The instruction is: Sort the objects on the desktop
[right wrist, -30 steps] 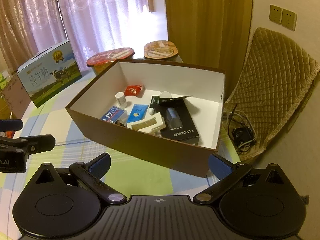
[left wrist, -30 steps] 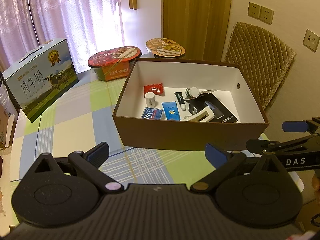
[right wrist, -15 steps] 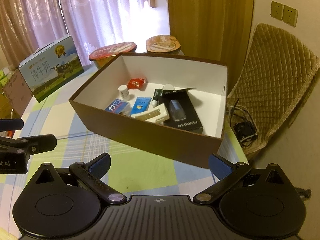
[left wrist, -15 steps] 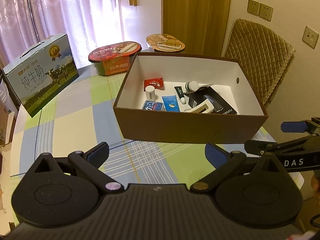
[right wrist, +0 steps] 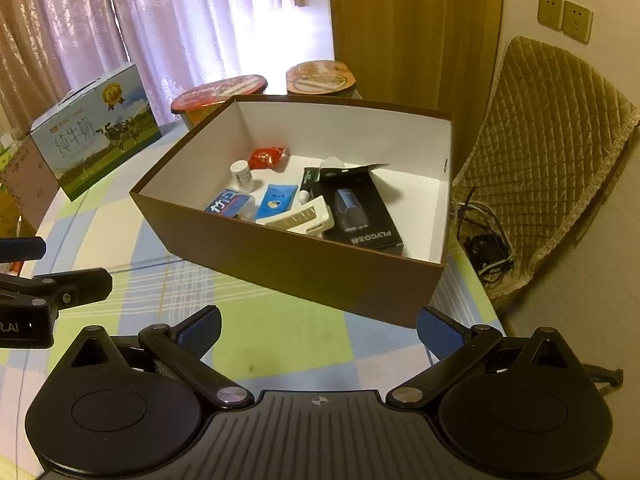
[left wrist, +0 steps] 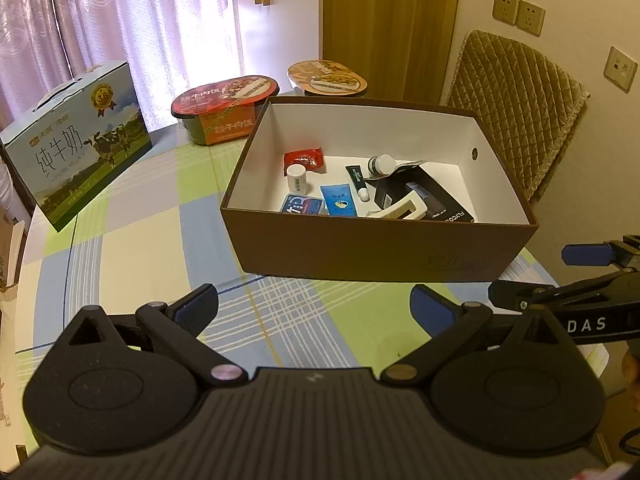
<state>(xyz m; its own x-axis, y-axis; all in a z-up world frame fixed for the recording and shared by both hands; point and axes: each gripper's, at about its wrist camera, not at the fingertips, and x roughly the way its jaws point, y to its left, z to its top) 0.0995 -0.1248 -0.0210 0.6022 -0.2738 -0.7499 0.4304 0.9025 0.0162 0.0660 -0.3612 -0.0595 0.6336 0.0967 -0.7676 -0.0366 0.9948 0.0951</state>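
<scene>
Looks like you're basically done sorting: your left hand-held gripper and right hand-held gripper both hang spread wide and empty, just in front of the brown box. The bits, like the white clip and black package, sit inside the box. Next, I'd check the counter for leftovers.

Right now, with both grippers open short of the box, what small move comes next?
Probably ease the right gripper forward over the box rim toward the white clip: it lies on top, nearest that wall, and the jaws are open and empty.
</scene>
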